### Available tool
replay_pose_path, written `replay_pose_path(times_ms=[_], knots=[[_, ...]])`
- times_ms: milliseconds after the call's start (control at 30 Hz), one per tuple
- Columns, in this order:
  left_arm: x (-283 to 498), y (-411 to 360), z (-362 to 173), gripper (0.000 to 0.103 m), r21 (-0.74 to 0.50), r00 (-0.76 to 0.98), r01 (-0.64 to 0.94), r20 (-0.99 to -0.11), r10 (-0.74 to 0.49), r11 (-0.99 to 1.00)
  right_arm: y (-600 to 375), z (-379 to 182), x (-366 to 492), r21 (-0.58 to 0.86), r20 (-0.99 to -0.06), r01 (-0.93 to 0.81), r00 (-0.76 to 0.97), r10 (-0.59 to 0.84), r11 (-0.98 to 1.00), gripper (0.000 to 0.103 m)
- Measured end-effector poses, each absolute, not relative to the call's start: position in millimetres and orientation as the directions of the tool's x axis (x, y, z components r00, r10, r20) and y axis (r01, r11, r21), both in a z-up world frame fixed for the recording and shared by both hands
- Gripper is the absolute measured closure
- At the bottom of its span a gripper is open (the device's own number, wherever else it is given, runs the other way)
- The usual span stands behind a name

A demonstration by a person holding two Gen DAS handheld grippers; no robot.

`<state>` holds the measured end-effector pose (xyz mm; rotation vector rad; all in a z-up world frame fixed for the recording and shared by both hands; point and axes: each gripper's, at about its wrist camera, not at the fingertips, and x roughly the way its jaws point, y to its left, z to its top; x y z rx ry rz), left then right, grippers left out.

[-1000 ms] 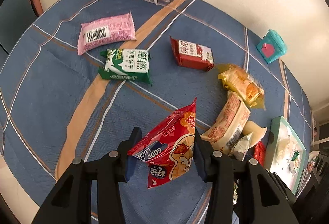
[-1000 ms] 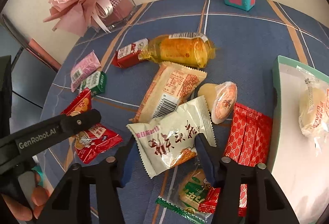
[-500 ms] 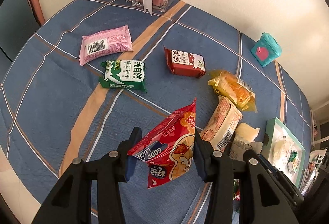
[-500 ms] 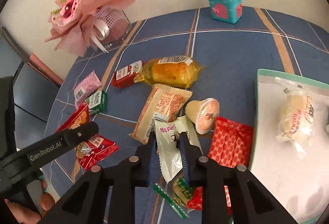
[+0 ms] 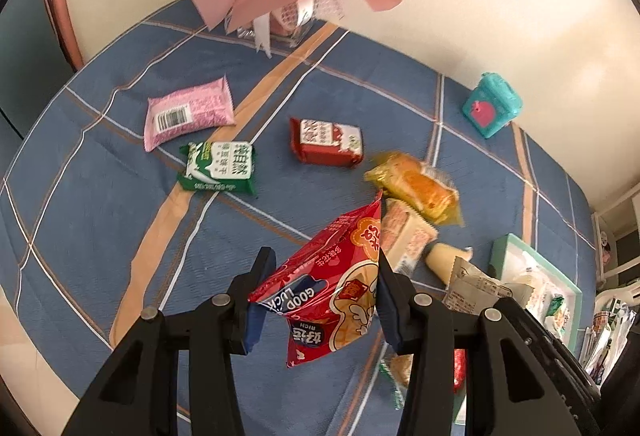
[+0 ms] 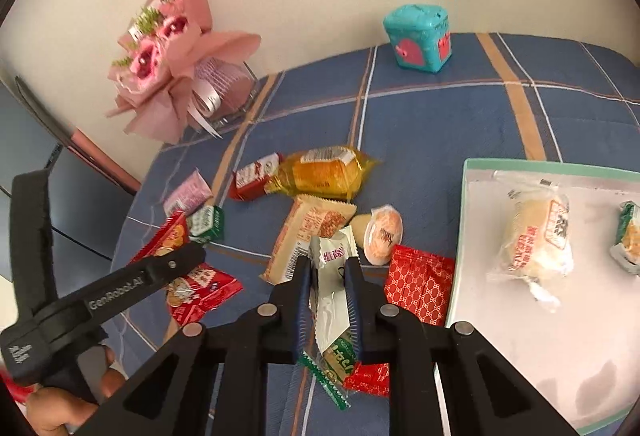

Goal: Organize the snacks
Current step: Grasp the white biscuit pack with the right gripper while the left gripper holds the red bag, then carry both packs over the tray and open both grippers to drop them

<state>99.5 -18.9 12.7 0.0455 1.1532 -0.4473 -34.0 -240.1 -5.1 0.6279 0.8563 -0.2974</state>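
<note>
The left gripper (image 5: 320,300) points steeply down at the table (image 5: 100,204), which wears a blue cloth with orange and white stripes. Its black fingers squeeze a shiny red snack bag (image 5: 340,288) from both sides, and the crinkly bag hangs tilted above the cloth. A hand (image 6: 60,404) grips this tool at the table's left edge.

The right gripper (image 6: 329,300) also tips down. Its jaws have just been closing, and they now pinch a thin white packet (image 6: 332,300) with zigzag ends, folded narrow between the blue pads.

From the table's left side lie a flat pink packet (image 5: 188,112), a green and white biscuit pack (image 5: 218,168) and a small red box-shaped pack (image 5: 328,142). Near the middle rest a puffy yellow bread bag (image 6: 324,172), a long orange wafer pack (image 6: 308,236), a round jelly cup (image 6: 382,234) and a flat red packet (image 6: 420,286) with a gold pattern.

At the right edge sits a tray (image 6: 464,228) with a mint green rim, holding a soft wrapped bun (image 6: 532,236). A pink paper bouquet (image 6: 168,56) and a teal toy box (image 6: 418,36) stand along the far edge by the wall.
</note>
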Motion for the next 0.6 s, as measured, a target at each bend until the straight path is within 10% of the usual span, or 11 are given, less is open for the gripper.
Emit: replay_pose_path(times_ms=[600], knots=[[38, -86, 33, 0.054, -0.169, 0.322, 0.529, -0.867, -0.381, 0.832, -294, 25, -110, 0.409, -0.747, 0.591, 0.654, -0.117, 0.695, 0.085]])
